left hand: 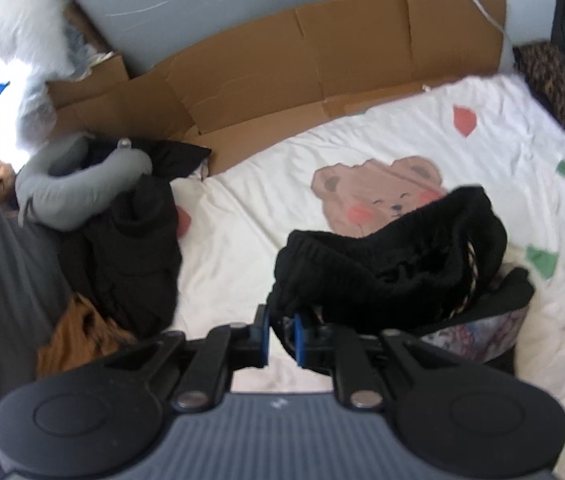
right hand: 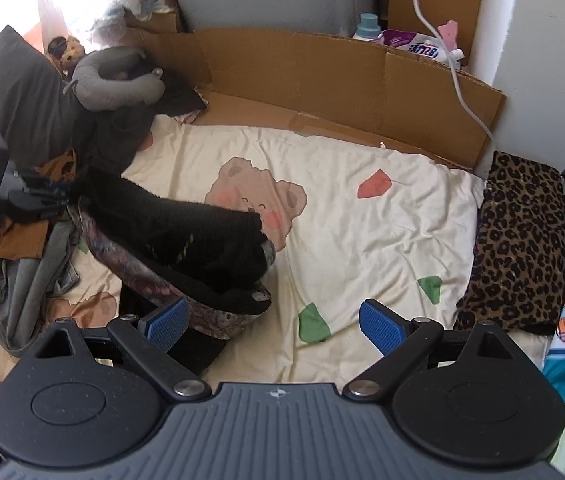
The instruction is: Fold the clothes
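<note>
Your left gripper [left hand: 282,330] has its fingers drawn narrow and pinched on an edge of the black knit garment [left hand: 394,256], which hangs from them in a loose bundle at the centre of the left wrist view. In the right wrist view the same garment [right hand: 186,232] stretches from the left gripper [right hand: 48,196] at the left edge of the frame down to the middle, where its far end sags onto a patterned grey-and-purple garment [right hand: 202,312] lying on the bed. Under both lies the cream quilt [right hand: 362,232] with its bear print.

Your right gripper [right hand: 272,322] hovers at the bottom centre of its own view, its fingers [right hand: 380,326] spread wide and holding nothing; the left pad sits just beside the patterned garment, and I cannot tell whether it touches.

This looks like the pick-up and spread stage: one garment is lifted, still bunched, nothing squared or creased yet. The next move probably calls for your right fingers to find a second edge or corner of the black knit, opposite the pinched one, so you can pull it taut and lay it flat on the open quilt toward the right of the frame. Take care to close on the knit alone, not the patterned fabric beneath.
</note>
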### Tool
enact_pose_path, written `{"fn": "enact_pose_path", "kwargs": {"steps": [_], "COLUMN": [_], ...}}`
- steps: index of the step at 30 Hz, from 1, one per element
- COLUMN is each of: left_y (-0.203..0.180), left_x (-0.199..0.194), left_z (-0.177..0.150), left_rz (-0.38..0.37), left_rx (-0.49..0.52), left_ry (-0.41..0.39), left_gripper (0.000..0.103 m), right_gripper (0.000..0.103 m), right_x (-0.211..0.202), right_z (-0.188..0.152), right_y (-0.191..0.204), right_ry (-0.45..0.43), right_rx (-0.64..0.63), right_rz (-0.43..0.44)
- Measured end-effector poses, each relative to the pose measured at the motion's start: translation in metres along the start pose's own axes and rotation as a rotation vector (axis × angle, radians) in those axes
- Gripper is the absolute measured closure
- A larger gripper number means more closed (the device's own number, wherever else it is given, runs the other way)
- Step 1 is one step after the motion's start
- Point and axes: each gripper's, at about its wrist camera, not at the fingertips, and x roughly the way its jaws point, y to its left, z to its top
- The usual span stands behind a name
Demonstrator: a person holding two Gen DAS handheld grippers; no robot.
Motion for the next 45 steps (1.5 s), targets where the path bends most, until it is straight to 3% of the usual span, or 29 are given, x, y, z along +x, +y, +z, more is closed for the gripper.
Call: {"fn": "enact_pose_path", "kwargs": {"steps": [10, 13, 15, 18, 23, 26, 30, 34, 38, 45], "left_y": [0.035, 0.048, 0.051, 0.053, 0.068, 0.06, 0.057, 0.067, 0.067, 0.067], "left_x": [0.049, 0.071, 0.083, 0.098, 0.123, 0.134, 0.149, 0.162, 0.158, 0.148], "left_z": [0.005, -0.004, -0.007, -0.012, -0.048, -0.078, -0.11, -0.129, -0.138, -0.157], "left_rz": [0.048, 0.053, 0.06, 0.067, 0.074, 0.105, 0.088, 0.068, 0.111, 0.095], "left_rx": [-0.062, -0.161, -0.192, -0.197, -0.318, -0.334, -0.442, -0.537, -0.571, -0.589], "left_ry": [0.025, 0.056, 0.079, 0.091, 0.142, 0.139, 0.134, 0.15, 0.17, 0.16], "left_gripper": [0.091, 0.091, 0.091, 0.091, 0.091, 0.091, 0.091, 0.091, 0.091, 0.091], "right_gripper": [0.008, 0.008, 0.017, 0.022, 0.022, 0.022, 0.022, 0.022, 0.023, 0.028], "right_x": [0.063, 0.094, 0.121, 0.162, 0.217, 0.251, 0.293, 0.333, 0.369, 0.401], "right_z": [0.026, 0.027, 0.028, 0.029, 0.032, 0.036, 0.042, 0.051, 0.061, 0.092], "right_y": [0.0, -0.004, -0.008, -0.012, -0.011, -0.009, -0.008, -0.022, -0.027, 0.018], "right_ry": [0.037, 0.042, 0.05, 0.066, 0.039, 0.036, 0.027, 0.01, 0.029, 0.024], "right_rx": [-0.058, -0.073, -0.076, -0.081, -0.013, 0.045, 0.109, 0.256, 0.356, 0.25], "right_rz": [0.032, 0.07, 0.108, 0.151, 0.205, 0.255, 0.311, 0.422, 0.428, 0.396]}}
